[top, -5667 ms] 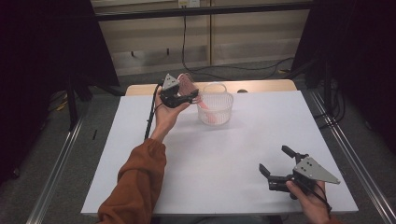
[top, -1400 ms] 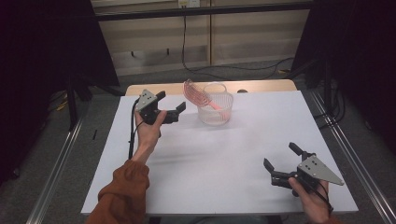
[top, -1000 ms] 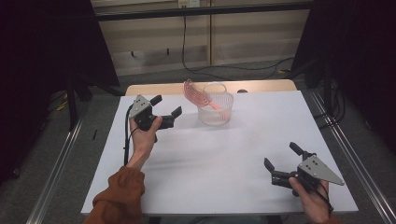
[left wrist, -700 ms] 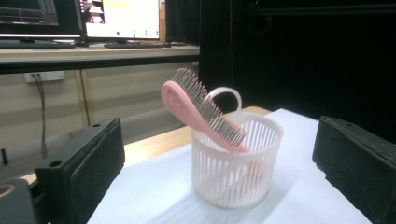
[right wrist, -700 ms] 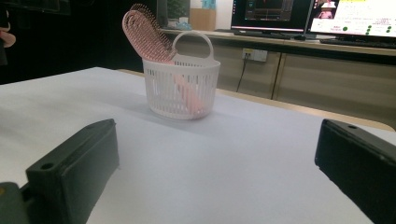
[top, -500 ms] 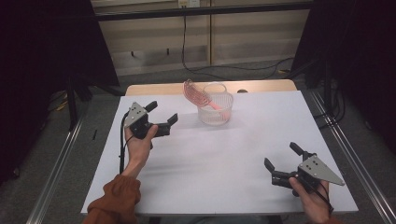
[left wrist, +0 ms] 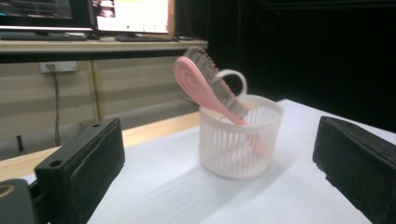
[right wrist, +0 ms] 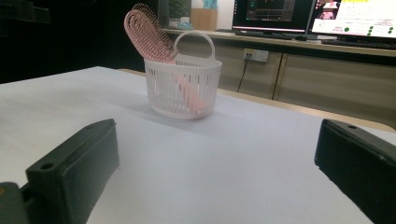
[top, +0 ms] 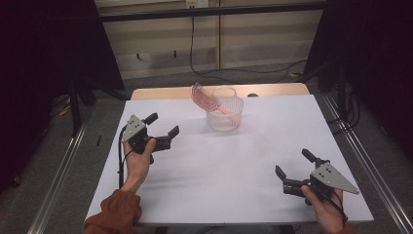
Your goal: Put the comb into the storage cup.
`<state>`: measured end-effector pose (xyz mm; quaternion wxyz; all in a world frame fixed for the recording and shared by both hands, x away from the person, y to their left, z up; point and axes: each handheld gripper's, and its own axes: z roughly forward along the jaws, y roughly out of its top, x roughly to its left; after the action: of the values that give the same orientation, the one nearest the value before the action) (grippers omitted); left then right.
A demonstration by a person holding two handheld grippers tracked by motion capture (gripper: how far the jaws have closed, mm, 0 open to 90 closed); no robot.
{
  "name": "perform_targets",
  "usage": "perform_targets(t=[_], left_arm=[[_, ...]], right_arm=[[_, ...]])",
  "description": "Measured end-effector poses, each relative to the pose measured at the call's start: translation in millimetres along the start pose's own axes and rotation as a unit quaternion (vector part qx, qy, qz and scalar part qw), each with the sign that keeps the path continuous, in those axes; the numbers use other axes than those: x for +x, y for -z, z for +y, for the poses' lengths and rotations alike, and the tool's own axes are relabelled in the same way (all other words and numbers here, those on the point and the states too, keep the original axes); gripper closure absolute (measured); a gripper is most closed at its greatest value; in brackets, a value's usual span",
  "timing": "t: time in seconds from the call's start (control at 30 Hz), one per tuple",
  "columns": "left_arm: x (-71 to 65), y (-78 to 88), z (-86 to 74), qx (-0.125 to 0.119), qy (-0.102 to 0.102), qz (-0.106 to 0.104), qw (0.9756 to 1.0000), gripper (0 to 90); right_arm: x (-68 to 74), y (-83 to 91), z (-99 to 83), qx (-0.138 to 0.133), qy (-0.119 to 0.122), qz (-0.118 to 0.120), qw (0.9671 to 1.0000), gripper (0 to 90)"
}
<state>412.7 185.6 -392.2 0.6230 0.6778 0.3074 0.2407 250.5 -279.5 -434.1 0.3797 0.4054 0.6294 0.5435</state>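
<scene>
Two grippers flank the work: the left gripper (top: 162, 130) hangs jaws apart and empty, the brush (top: 200, 97) leans head-up in the basket (top: 224, 117) at the counter's (top: 219, 175) far edge, apparently delivered, and the right gripper (top: 295, 170) rests open.

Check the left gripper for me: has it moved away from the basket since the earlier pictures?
Yes. The left gripper has pulled back from the basket toward the table's near left side, open and empty; the pink hairbrush rests in the basket.
</scene>
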Motion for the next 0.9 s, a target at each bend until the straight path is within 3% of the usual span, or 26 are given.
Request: perform_targets(t=[0.1, 0.2, 0.27, 0.33, 0.47, 0.6, 0.9], left_arm=[[-0.4, 4.4, -3.5, 0.003, 0.005, -0.004, 1.0000, 2.4], [-1.6, 10.6, -5.5, 0.000, 0.002, 0.007, 1.0000, 2.4], [-1.7, 14.7, -5.7, -0.002, 0.010, 0.011, 0.9999, 2.0], [-1.4, 19.7, -6.1, -0.007, 0.000, 0.015, 0.9999, 2.0], [1.4, 27.0, -7.2, -0.011, 0.008, 0.026, 0.9996, 2.0], [2.7, 33.8, -10.2, -0.002, 0.002, 0.028, 0.9996, 1.9], [-6.5, 47.3, -14.6, 0.001, -0.005, 0.032, 0.9995, 2.0]], right_arm=[[-0.6, -0.1, 0.0, 0.000, -0.001, -0.001, 1.0000, 0.0], [-1.2, -0.1, -0.3, 0.000, -0.002, -0.003, 1.0000, 0.0], [-1.1, 0.0, -0.3, -0.001, -0.007, -0.004, 1.0000, 0.0], [-1.1, 0.1, -0.2, -0.001, -0.007, -0.005, 1.0000, 0.0], [-0.9, 0.0, -0.1, -0.001, -0.006, -0.005, 1.0000, 0.0], [-0.9, 0.0, -0.1, -0.001, -0.006, -0.006, 1.0000, 0.0], [-1.0, 0.1, -0.1, -0.002, -0.003, -0.007, 1.0000, 0.0]])
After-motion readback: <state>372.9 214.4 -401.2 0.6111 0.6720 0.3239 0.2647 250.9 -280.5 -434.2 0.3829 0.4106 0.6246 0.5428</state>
